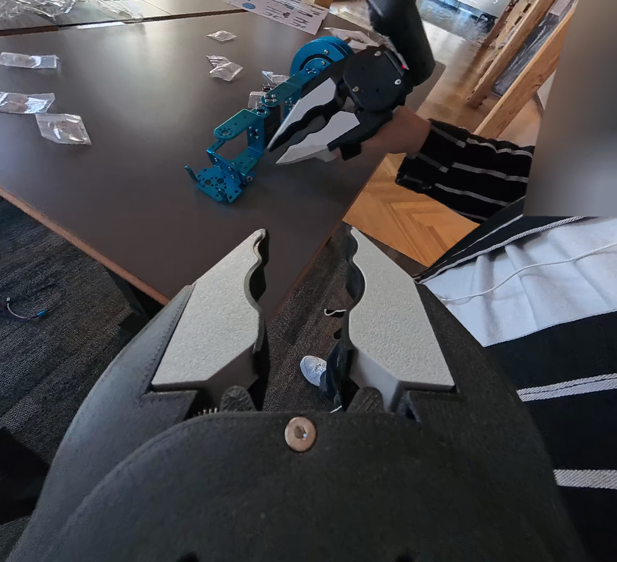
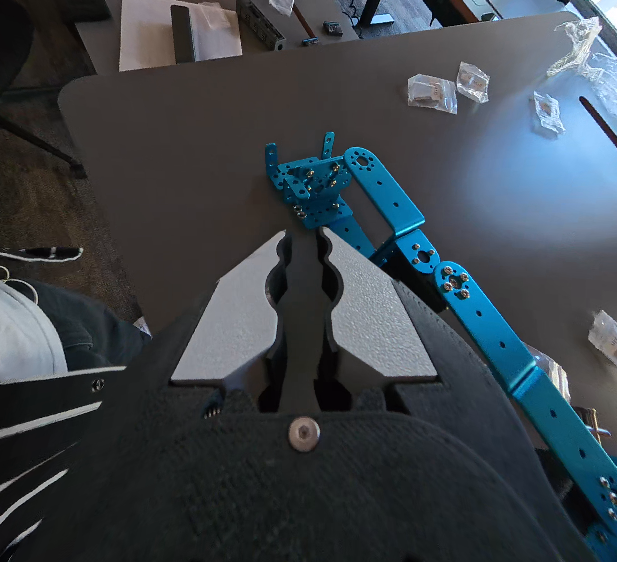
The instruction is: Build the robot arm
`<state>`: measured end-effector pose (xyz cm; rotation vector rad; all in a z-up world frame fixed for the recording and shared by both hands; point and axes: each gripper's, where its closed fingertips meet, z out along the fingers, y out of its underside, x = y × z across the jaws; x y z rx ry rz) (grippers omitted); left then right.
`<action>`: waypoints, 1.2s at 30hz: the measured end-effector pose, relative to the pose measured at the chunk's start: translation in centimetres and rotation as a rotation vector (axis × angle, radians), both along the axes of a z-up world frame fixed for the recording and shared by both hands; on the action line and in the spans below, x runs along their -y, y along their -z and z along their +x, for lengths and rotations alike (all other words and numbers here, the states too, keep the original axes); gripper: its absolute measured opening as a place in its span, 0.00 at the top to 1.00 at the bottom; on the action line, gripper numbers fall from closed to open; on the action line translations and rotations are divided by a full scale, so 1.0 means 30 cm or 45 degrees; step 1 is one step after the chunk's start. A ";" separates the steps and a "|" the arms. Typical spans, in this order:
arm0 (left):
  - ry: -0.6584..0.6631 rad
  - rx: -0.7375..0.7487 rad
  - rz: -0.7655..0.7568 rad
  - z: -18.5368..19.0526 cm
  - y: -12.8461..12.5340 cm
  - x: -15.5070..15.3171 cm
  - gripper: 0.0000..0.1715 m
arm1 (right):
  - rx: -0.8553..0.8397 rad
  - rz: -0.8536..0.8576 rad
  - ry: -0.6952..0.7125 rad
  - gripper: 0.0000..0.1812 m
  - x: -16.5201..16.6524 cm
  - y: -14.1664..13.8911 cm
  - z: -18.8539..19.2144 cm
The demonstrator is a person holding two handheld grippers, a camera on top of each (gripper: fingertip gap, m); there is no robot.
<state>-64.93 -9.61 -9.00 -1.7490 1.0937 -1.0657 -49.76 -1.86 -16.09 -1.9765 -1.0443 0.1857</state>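
On dark table (image 2: 200, 145), blue bracket arm (image 2: 384, 192), parts bags (image 2: 432, 94).

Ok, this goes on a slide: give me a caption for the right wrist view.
Right gripper open above a dark table, tips beside a blue metal arm.

Small clear plastic bags (image 2: 431, 93) lie scattered on the dark table (image 2: 187, 152).

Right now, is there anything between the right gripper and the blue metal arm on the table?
Nothing visible. The right gripper is open just short of the blue metal arm, with only bare dark table between. The small plastic bags lie off to the side.
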 end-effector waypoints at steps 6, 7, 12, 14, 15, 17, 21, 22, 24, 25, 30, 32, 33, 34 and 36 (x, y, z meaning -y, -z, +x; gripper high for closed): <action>0.018 -0.012 0.019 0.003 0.002 -0.003 0.74 | 0.026 0.039 -0.008 0.91 -0.019 0.016 -0.015; 0.018 -0.003 0.007 0.001 0.004 -0.007 0.74 | 0.018 0.034 -0.008 0.91 -0.021 0.019 -0.018; 0.021 0.016 -0.006 0.000 0.004 -0.017 0.74 | 0.018 0.030 -0.007 0.91 -0.028 0.029 -0.026; 0.024 0.004 -0.002 0.001 0.009 -0.019 0.74 | 0.015 0.029 -0.005 0.91 -0.027 0.031 -0.029; 0.026 0.003 -0.003 0.001 0.011 -0.020 0.74 | 0.009 0.032 -0.007 0.91 -0.025 0.031 -0.033; 0.026 0.011 -0.005 0.000 0.013 -0.024 0.74 | 0.004 0.029 -0.005 0.91 -0.019 0.035 -0.036; 0.041 0.048 -0.028 0.009 0.016 -0.038 0.75 | -0.010 0.042 0.023 0.91 0.011 0.027 -0.020; 0.052 0.062 -0.035 0.018 0.012 -0.042 0.75 | -0.020 0.054 0.035 0.92 0.026 0.018 -0.009; 0.088 0.087 -0.034 0.048 -0.001 -0.045 0.76 | -0.042 0.096 0.068 0.92 0.062 -0.016 0.029; 0.104 0.092 -0.023 0.068 -0.007 -0.048 0.76 | -0.056 0.130 0.090 0.93 0.084 -0.040 0.058; 0.150 0.124 0.043 0.221 -0.065 -0.047 0.76 | -0.149 0.268 0.358 0.94 0.204 -0.178 0.407; 0.153 0.142 0.062 0.299 -0.095 -0.031 0.76 | -0.176 0.287 0.550 0.93 0.260 -0.205 0.670; 0.151 0.143 0.073 0.339 -0.107 -0.020 0.76 | -0.199 0.294 0.651 0.92 0.295 -0.212 0.818; 0.147 0.140 0.087 0.381 -0.119 -0.008 0.76 | -0.227 0.310 0.753 0.92 0.335 -0.219 0.975; 0.116 0.129 0.124 0.470 -0.138 0.012 0.76 | -0.276 0.312 0.945 0.86 0.416 -0.213 1.294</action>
